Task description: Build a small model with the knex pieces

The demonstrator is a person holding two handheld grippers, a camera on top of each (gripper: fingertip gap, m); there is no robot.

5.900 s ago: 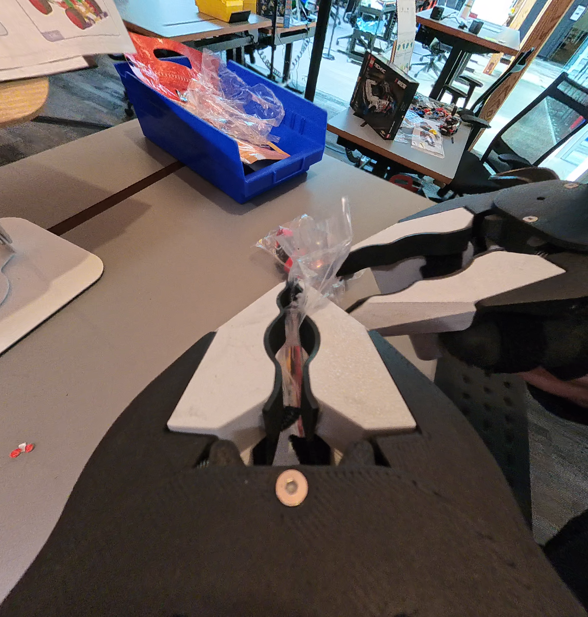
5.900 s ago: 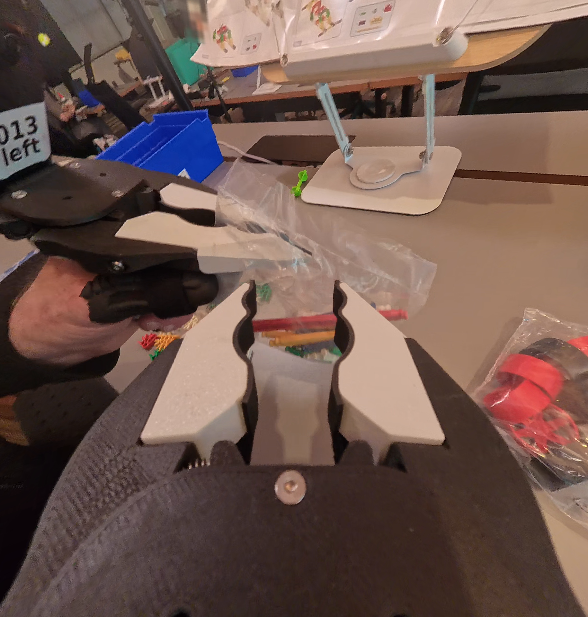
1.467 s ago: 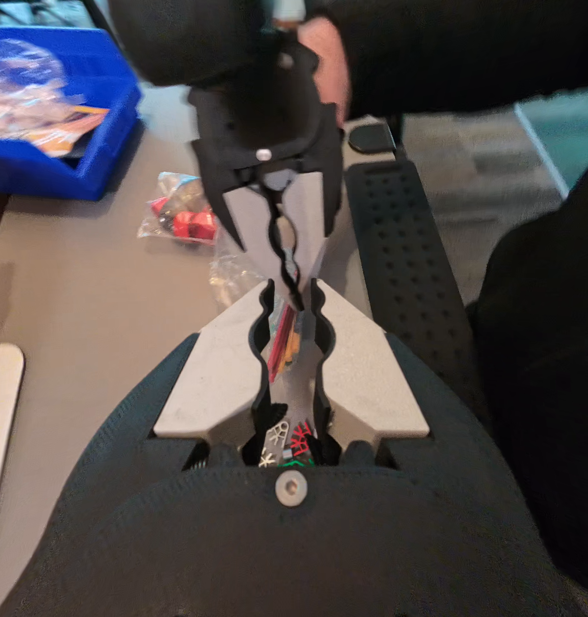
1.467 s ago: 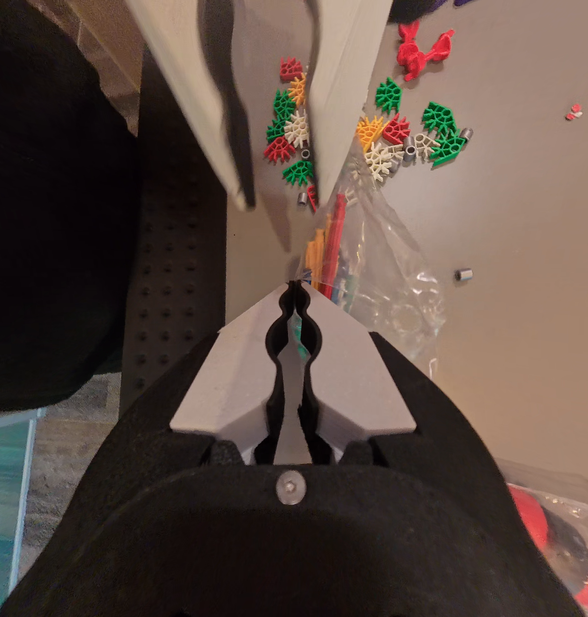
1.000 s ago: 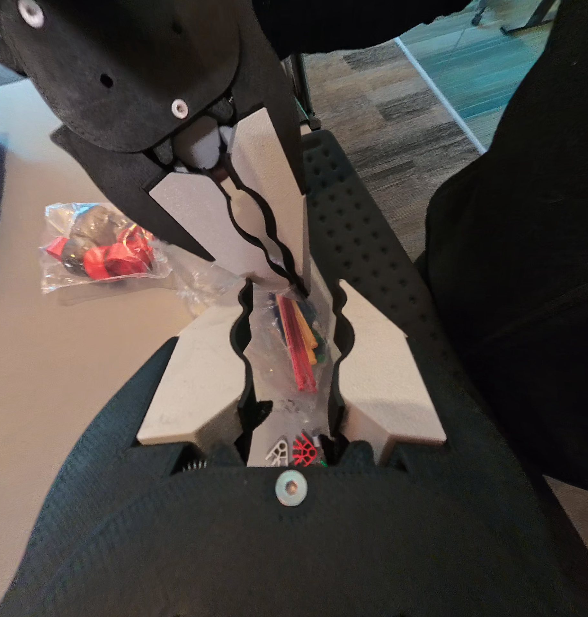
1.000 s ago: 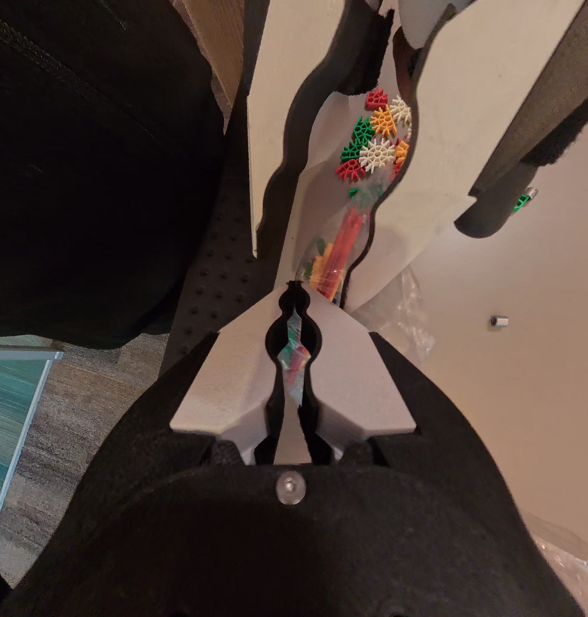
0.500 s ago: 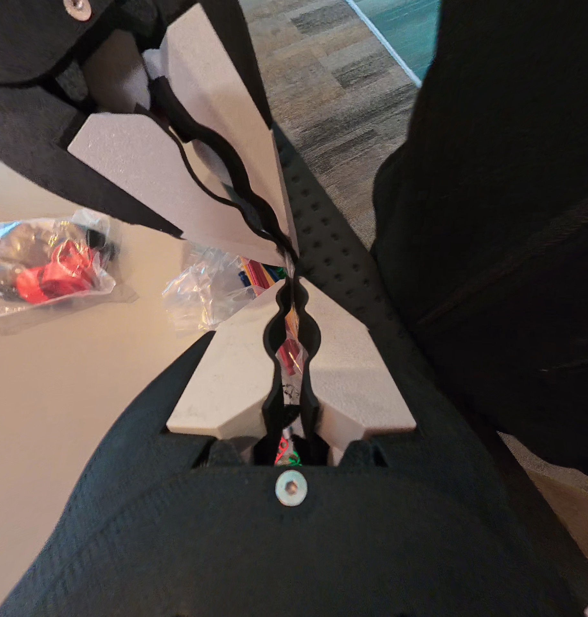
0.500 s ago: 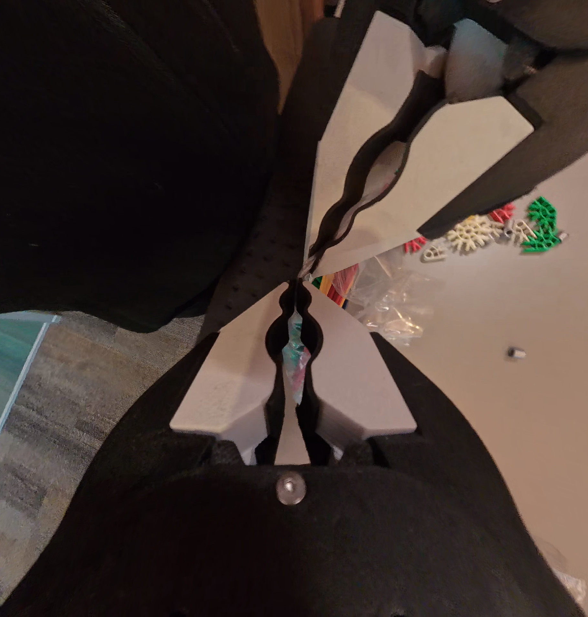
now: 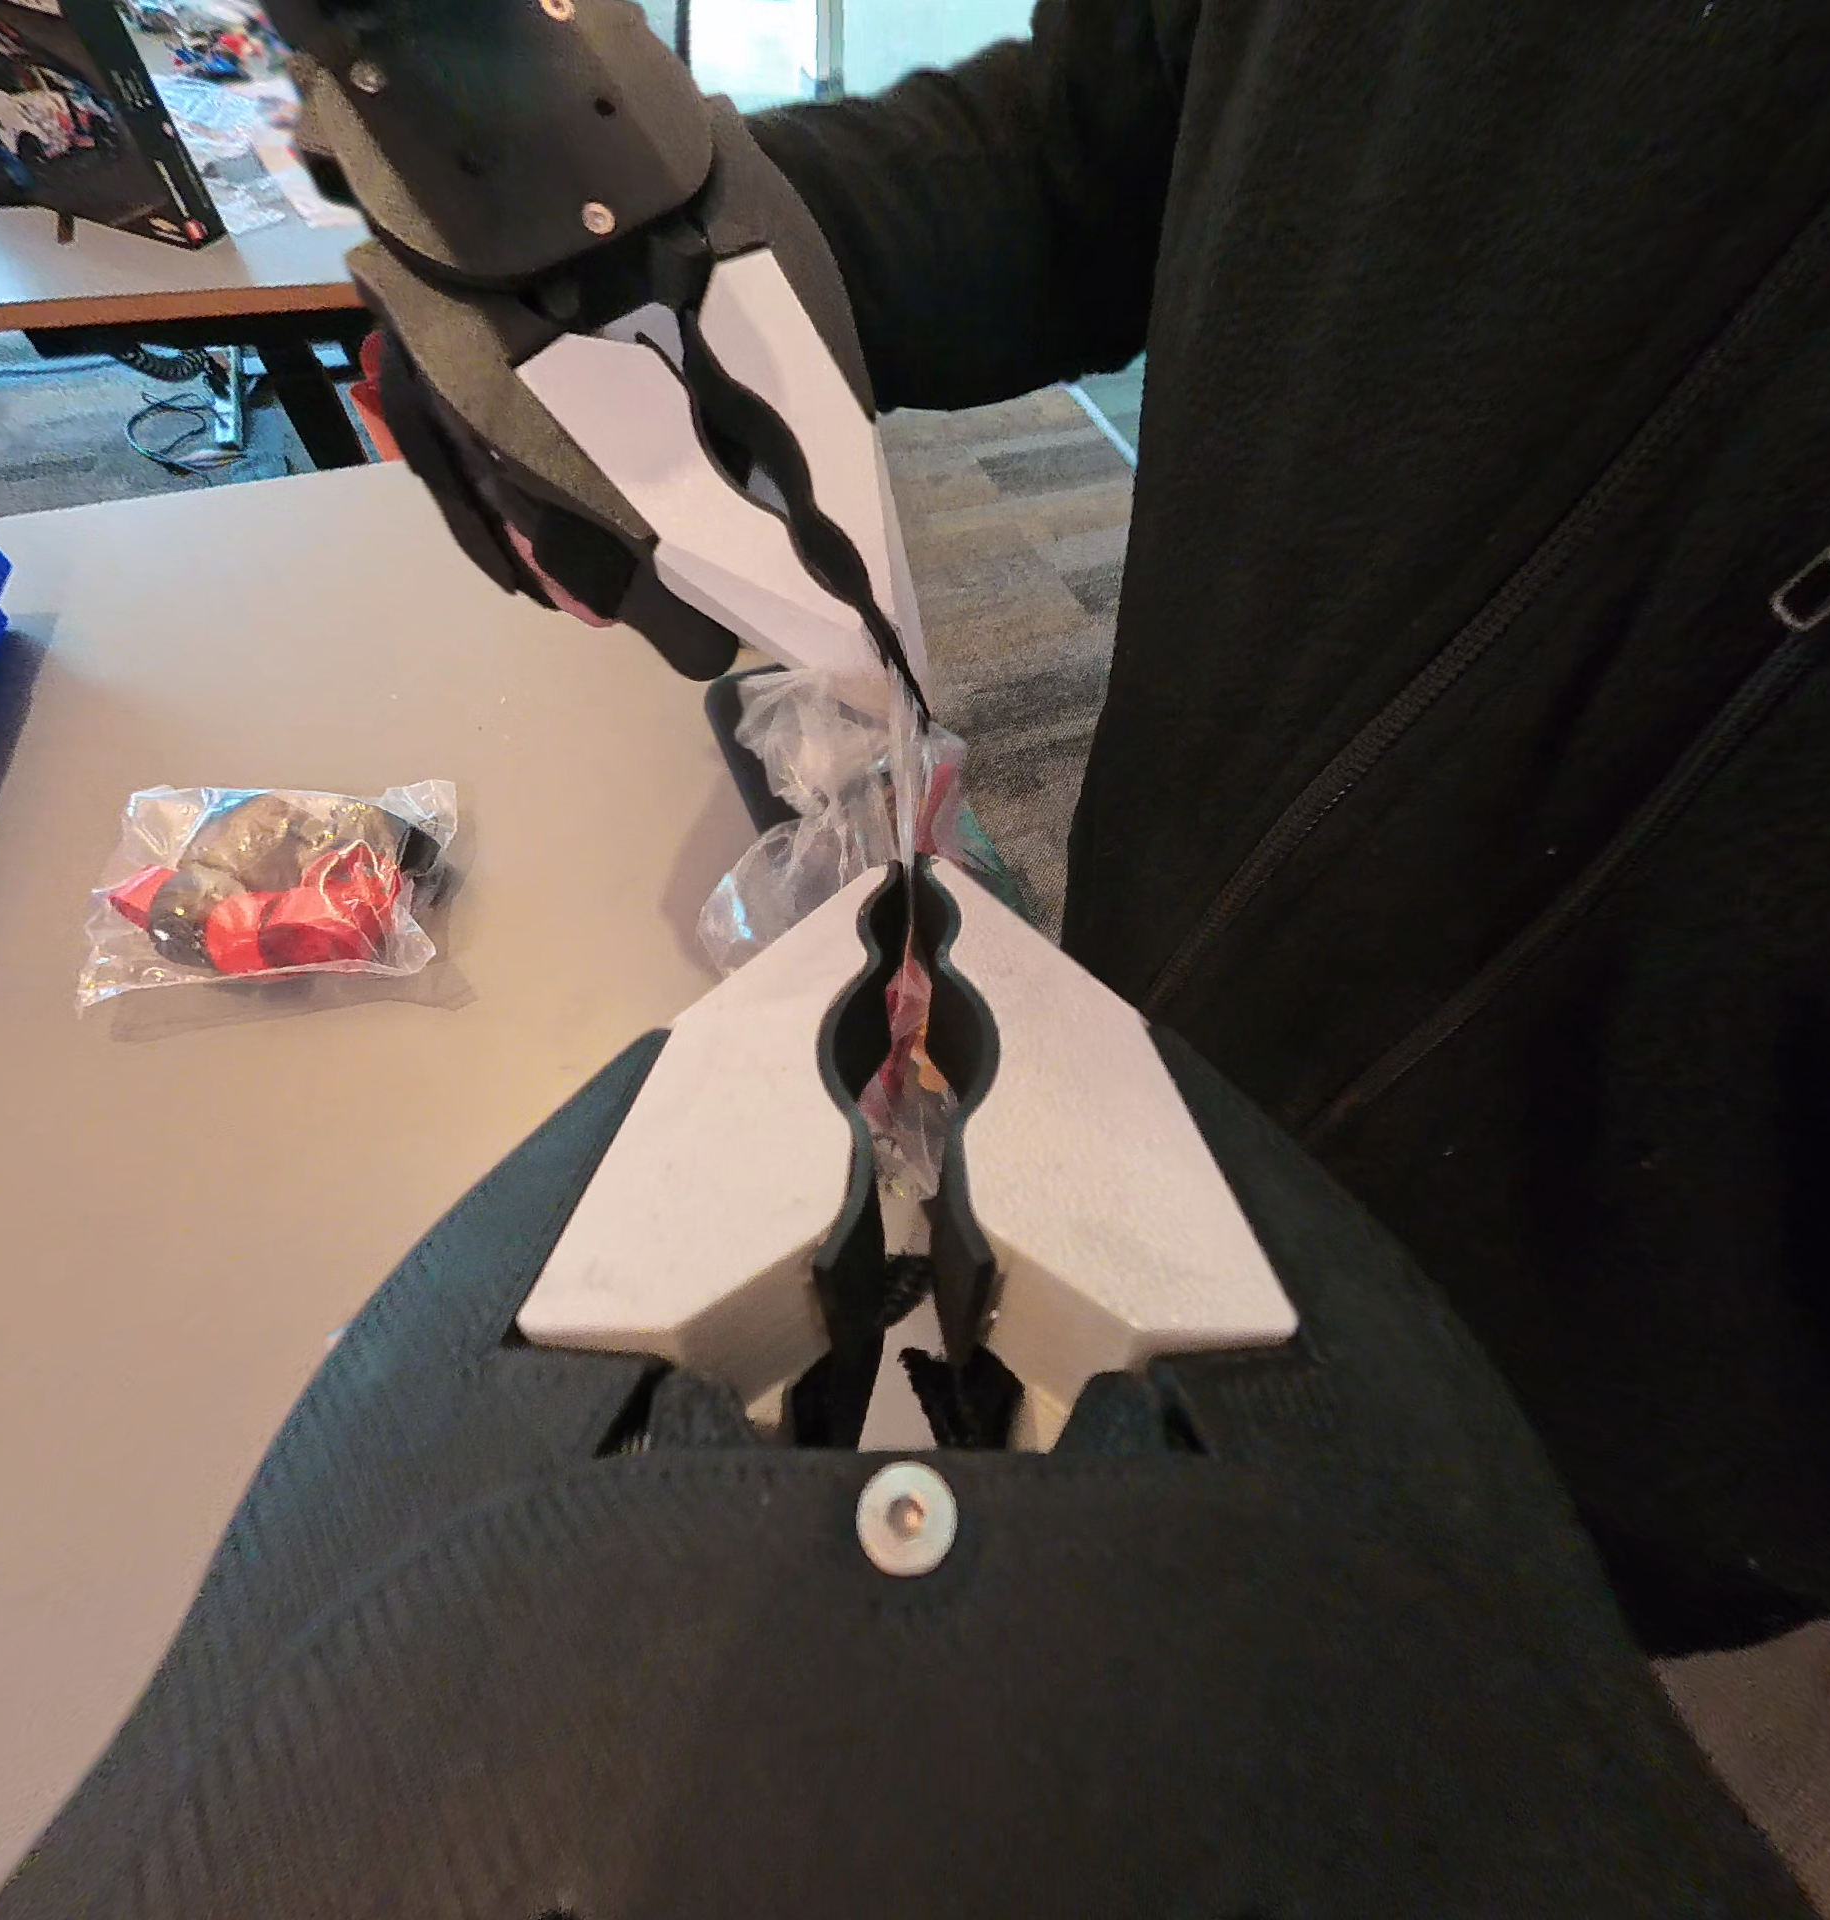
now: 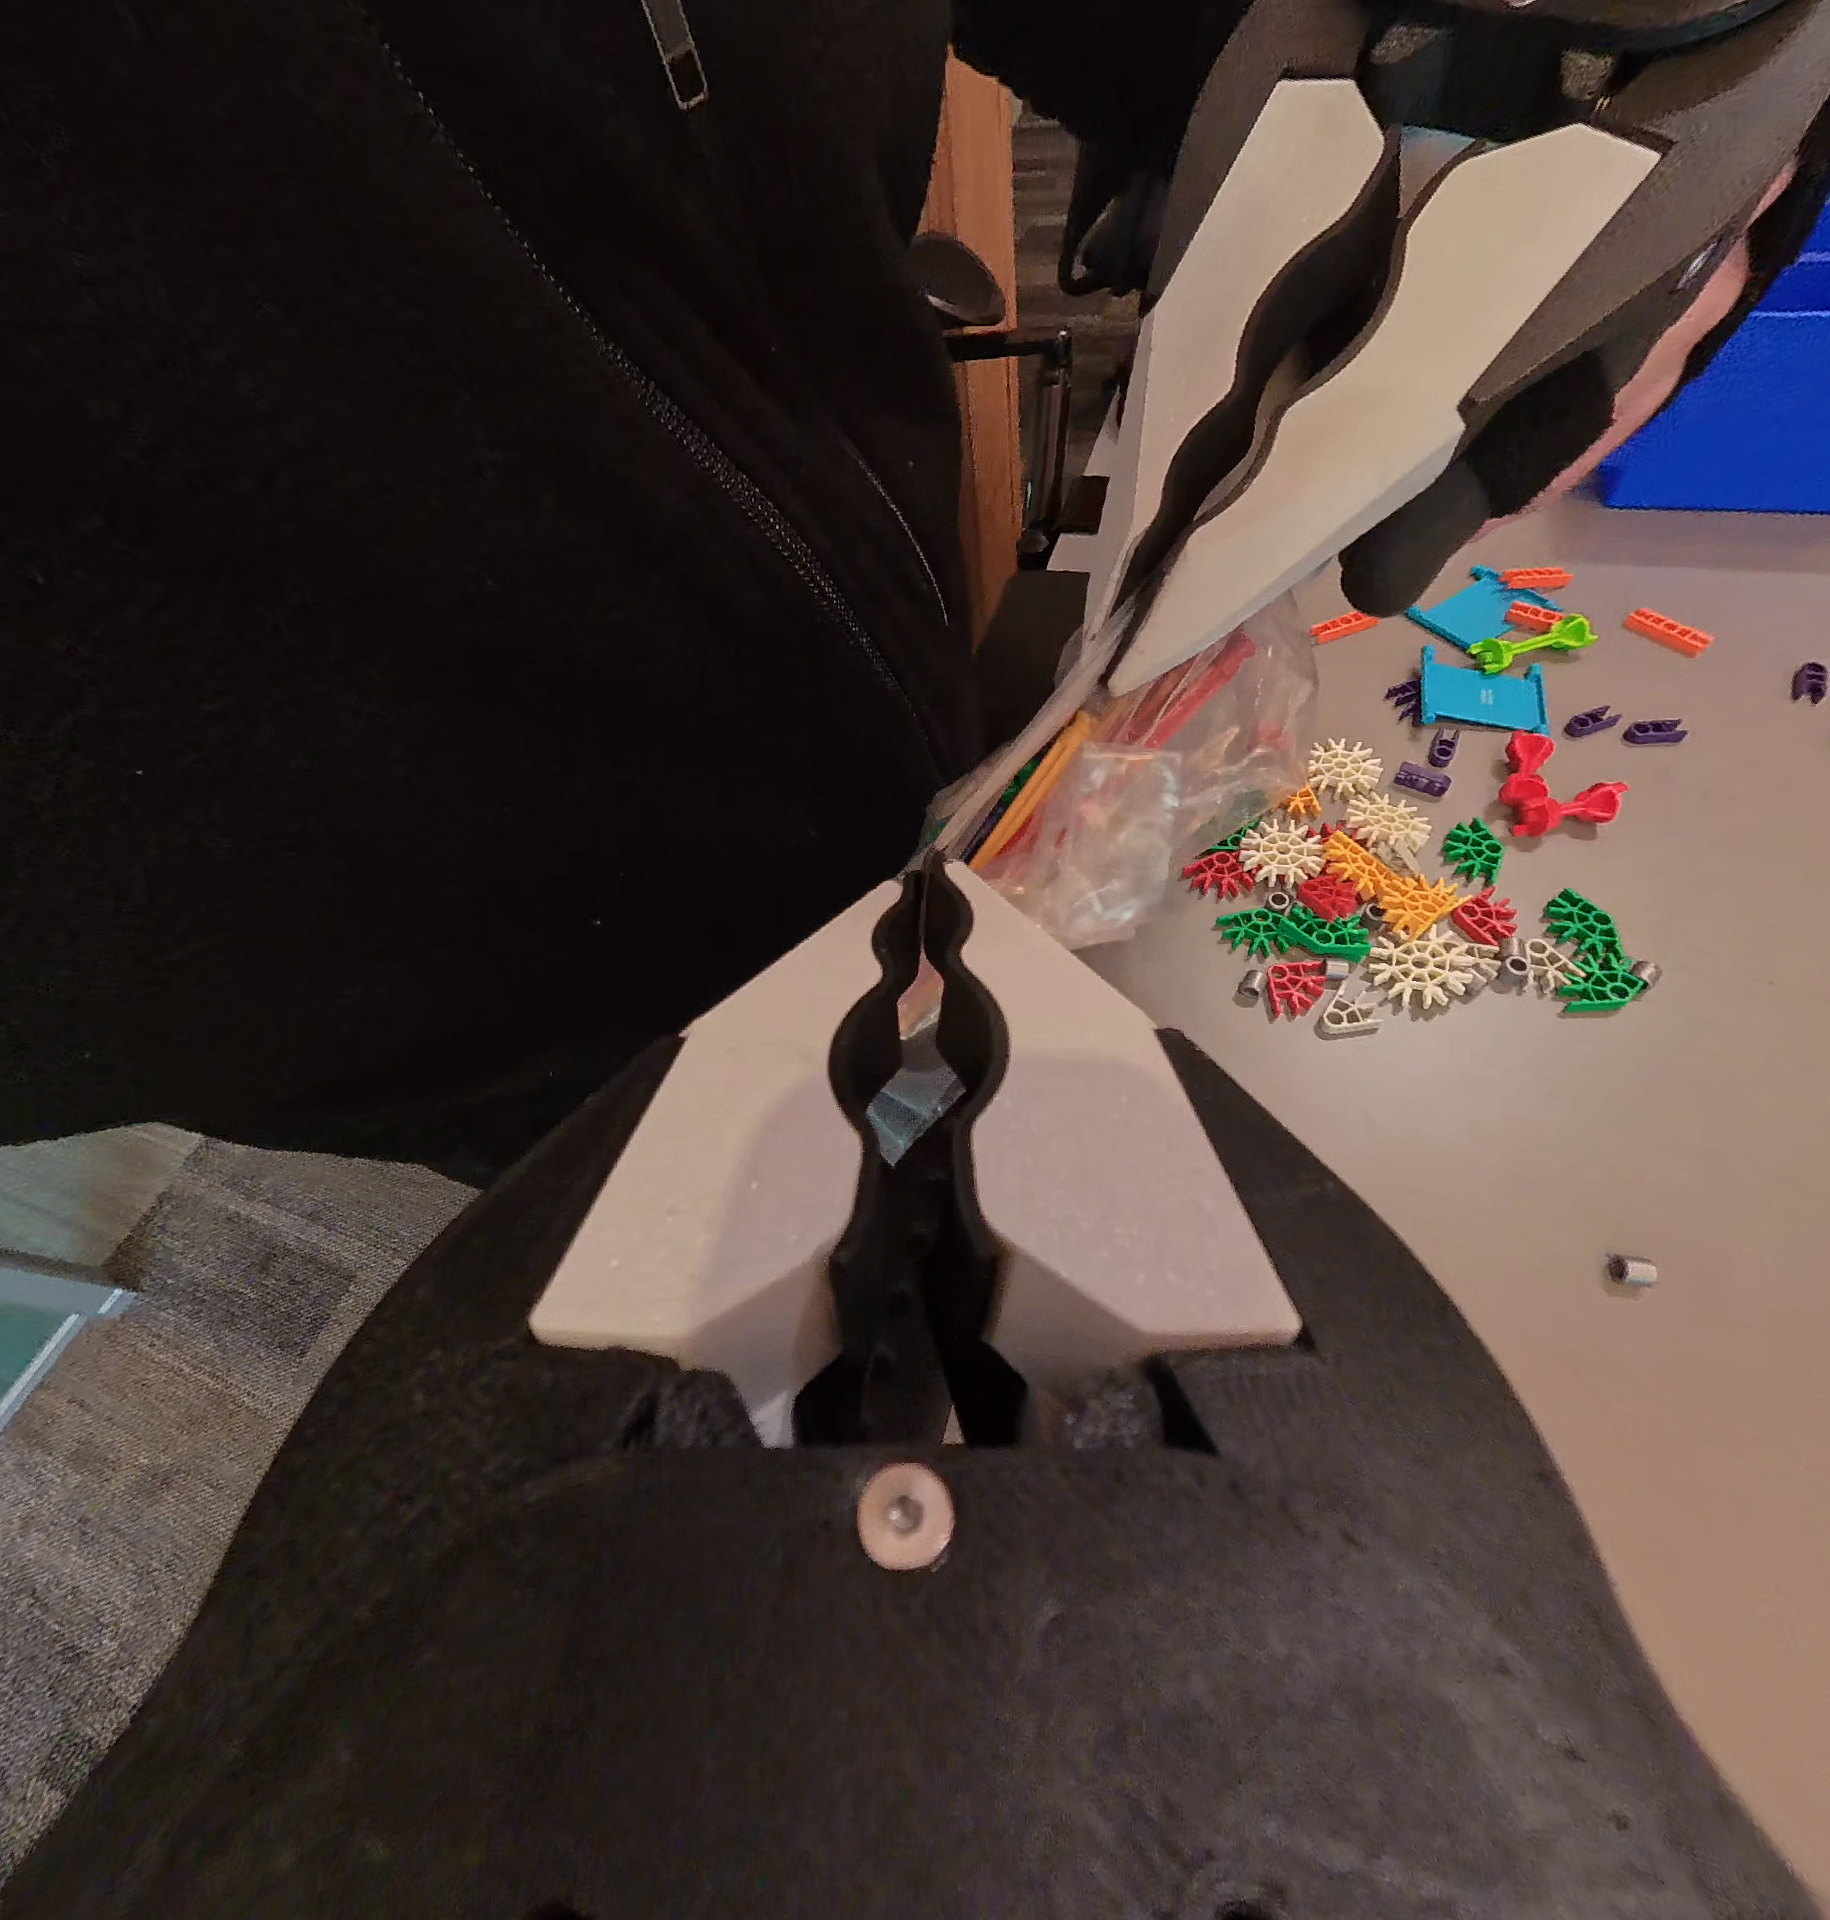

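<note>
A clear plastic bag (image 9: 838, 790) with coloured rods in it hangs over the near table edge, in front of a person's black jacket (image 9: 1462, 623). My left gripper (image 9: 909, 881) is shut on one part of the bag. My right gripper (image 9: 916, 707) is shut on the film just above it, and a thin strip of film is stretched between the two. In the right wrist view, my right gripper (image 10: 926, 873) pinches the film, the left gripper (image 10: 1119, 665) is up and to the right, and the bag (image 10: 1129, 821) sags between them.
A pile of loose connector pieces (image 10: 1389, 904) lies on the grey table (image 10: 1513, 1143), with blue plates (image 10: 1482, 691), red pieces (image 10: 1545, 795) and a stray grey spacer (image 10: 1630, 1270) around it. A sealed bag of red and black parts (image 9: 267, 894) lies to the left. A blue bin (image 10: 1763, 395) stands behind. My hands' fingertips stand some 5 centimeters from each other.
My left gripper opened a second ago and shut again on the bag. Since then both grippers have swung round and drawn slightly apart, stretching the film between them.
</note>
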